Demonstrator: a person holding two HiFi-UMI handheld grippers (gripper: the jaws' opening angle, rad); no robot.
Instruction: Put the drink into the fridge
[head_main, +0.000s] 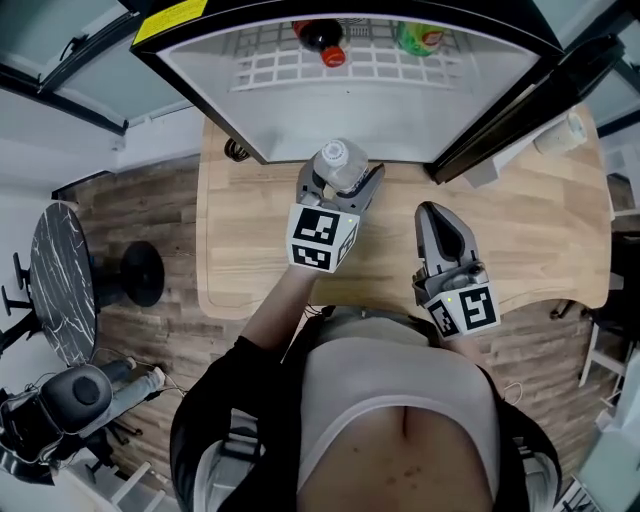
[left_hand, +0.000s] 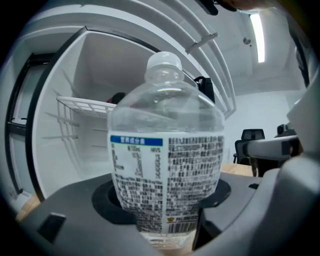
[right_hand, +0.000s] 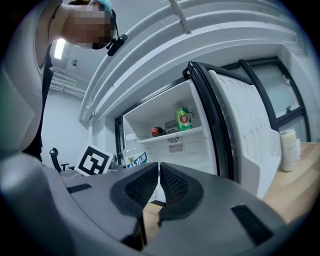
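Left hand-held gripper (head_main: 336, 198) is clamped on the labelled midsection of the clear water bottle (left_hand: 165, 155), upright just outside the open fridge (head_main: 400, 120); it looks full, so heavyish, thin-walled and slick, and the mid-body hold seems right; right hand-held gripper (right_hand: 158, 182) is closed and empty.

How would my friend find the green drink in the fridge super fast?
Start at the open white fridge on the wooden table. Inside, on its wire shelf, are two drinks. The green can stands to the right of the dark bottle with the red cap, and it is the only green one.
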